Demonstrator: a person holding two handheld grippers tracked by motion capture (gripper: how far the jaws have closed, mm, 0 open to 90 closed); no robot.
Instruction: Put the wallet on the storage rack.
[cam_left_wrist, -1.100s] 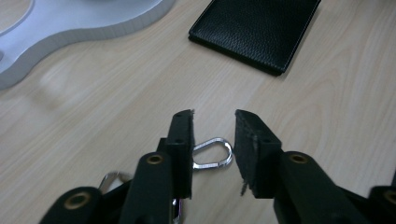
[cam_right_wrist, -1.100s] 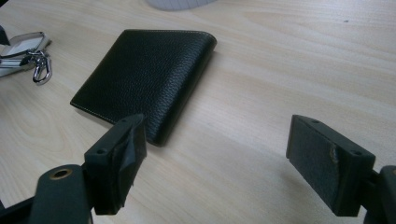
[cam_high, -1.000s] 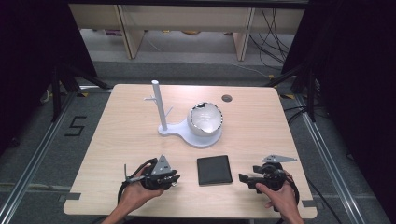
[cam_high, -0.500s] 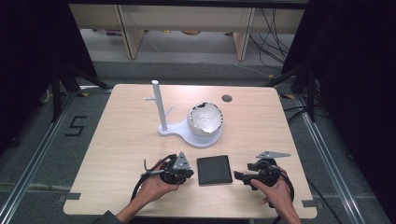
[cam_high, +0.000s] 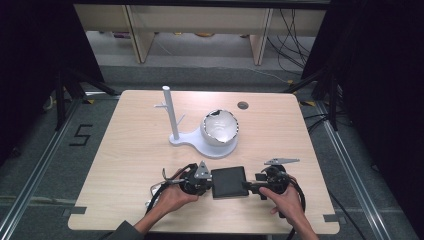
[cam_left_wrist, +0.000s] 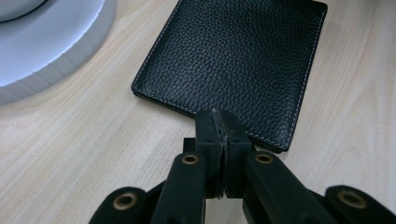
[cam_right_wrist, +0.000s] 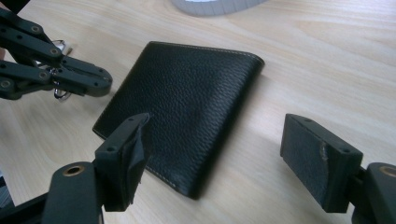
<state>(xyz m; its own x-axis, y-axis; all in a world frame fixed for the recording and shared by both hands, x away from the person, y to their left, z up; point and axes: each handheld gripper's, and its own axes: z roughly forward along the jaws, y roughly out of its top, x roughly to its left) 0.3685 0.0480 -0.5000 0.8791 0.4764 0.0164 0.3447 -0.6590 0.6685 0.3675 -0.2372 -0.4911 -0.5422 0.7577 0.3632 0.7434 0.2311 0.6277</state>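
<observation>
Your left gripper (cam_left_wrist: 219, 128) fingers are closed beside the wallet (cam_left_wrist: 236, 60); your right gripper (cam_right_wrist: 219, 163) gapes, apparently to straddle its edge.

Both claws (cam_high: 207, 181) (cam_high: 250, 186) now closer against the wallet (cam_high: 230, 182).

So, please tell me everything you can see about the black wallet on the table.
The wallet is black, pebbled like leather, with pale stitching along its edges. It is folded shut and lies flat on the wooden table, near the front edge, just before the white stand's base. The left claw, jaws shut, meets its edge; whether it pinches it is unclear. The right claw is open, straddling one corner.
</observation>
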